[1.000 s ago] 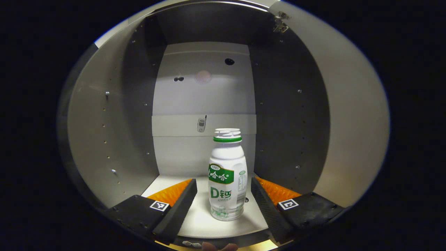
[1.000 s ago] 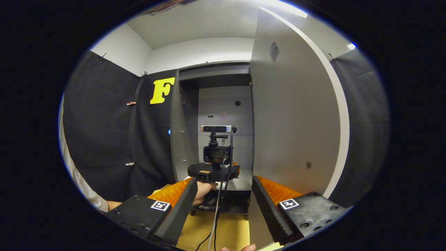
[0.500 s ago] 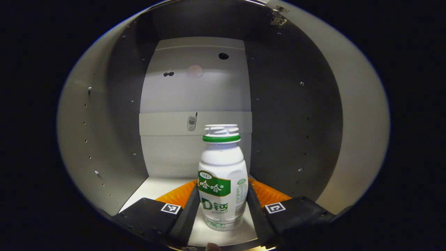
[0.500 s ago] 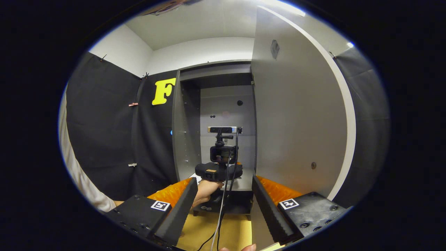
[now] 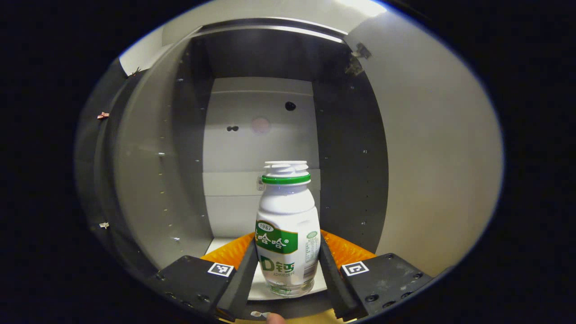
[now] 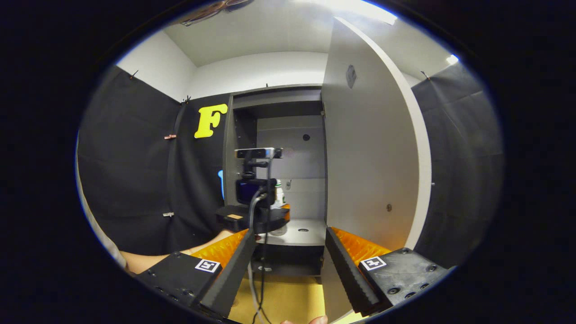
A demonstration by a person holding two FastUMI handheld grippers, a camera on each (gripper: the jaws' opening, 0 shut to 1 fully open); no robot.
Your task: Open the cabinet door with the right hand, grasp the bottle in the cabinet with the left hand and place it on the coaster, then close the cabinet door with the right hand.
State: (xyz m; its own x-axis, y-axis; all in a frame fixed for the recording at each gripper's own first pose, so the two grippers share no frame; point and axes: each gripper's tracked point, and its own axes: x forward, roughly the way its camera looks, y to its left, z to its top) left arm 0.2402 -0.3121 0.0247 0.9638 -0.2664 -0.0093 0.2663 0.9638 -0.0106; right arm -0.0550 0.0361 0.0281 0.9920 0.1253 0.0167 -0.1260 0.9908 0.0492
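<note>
A white bottle with a green label and green neck ring stands upright between my left gripper's fingers, which press on both its sides at the cabinet's front. The grey cabinet is open, its door swung out to the right. In the right gripper view the left gripper, held by a hand, hovers at the shelf's front left, and the bottle's top peeks out behind it. My right gripper is open with nothing in it, back from the open door.
The door's edge stands just right of my right gripper. Black cloth walls flank the cabinet on both sides. A wooden tabletop lies below the cabinet, with the left gripper's cable hanging over it.
My left gripper's fingers closed on the bottle, then drew back toward the cabinet's front with it. In the right gripper view the left gripper shifted left and nearer. The right gripper stays open.
</note>
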